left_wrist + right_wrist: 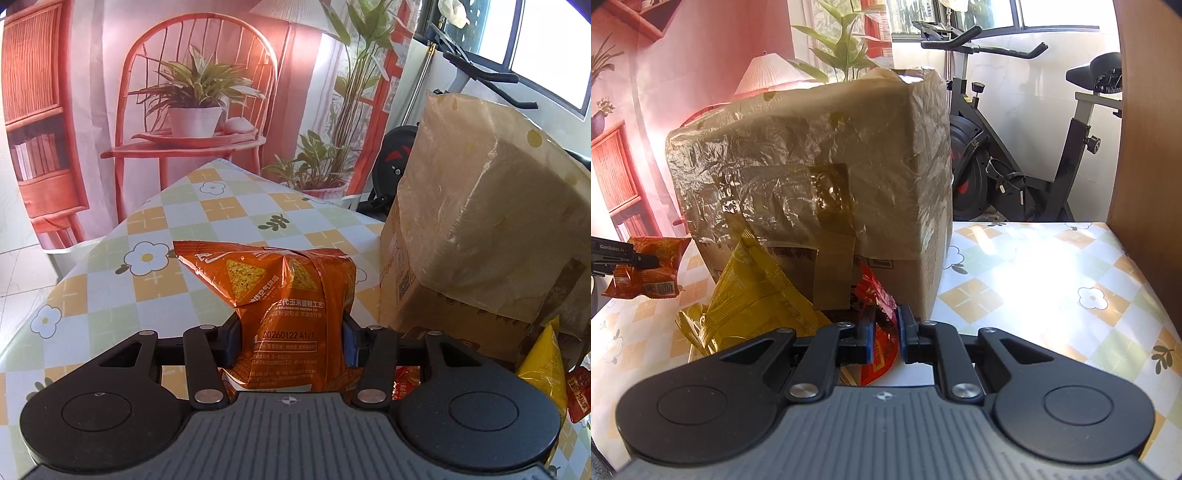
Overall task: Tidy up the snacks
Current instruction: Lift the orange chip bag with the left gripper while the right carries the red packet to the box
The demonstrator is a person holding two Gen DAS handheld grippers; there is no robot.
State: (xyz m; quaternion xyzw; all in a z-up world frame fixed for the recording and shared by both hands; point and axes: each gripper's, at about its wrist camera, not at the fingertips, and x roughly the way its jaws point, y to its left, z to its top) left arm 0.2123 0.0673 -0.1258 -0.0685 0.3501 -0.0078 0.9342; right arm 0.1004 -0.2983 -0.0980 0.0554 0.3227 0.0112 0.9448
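An orange chip bag (291, 288) stands upright between the blue pads of my left gripper (291, 343), which is shut on its creased lower half. In the right wrist view the same orange bag (661, 273) hangs just above the table at the far left, with the left gripper (642, 260) on it. My right gripper (886, 336) is shut on a red snack packet (875, 291) that sticks out at the foot of the box. A yellow snack bag (757, 295) leans against the box, left of the red packet.
A tall cardboard box (812, 166) wrapped in plastic film and tape stands mid-table on the checked floral tablecloth (1034, 288). It fills the right side of the left wrist view as the box (480, 221). An exercise bike (1015, 147) stands behind; a wooden panel (1145, 147) borders the table's right.
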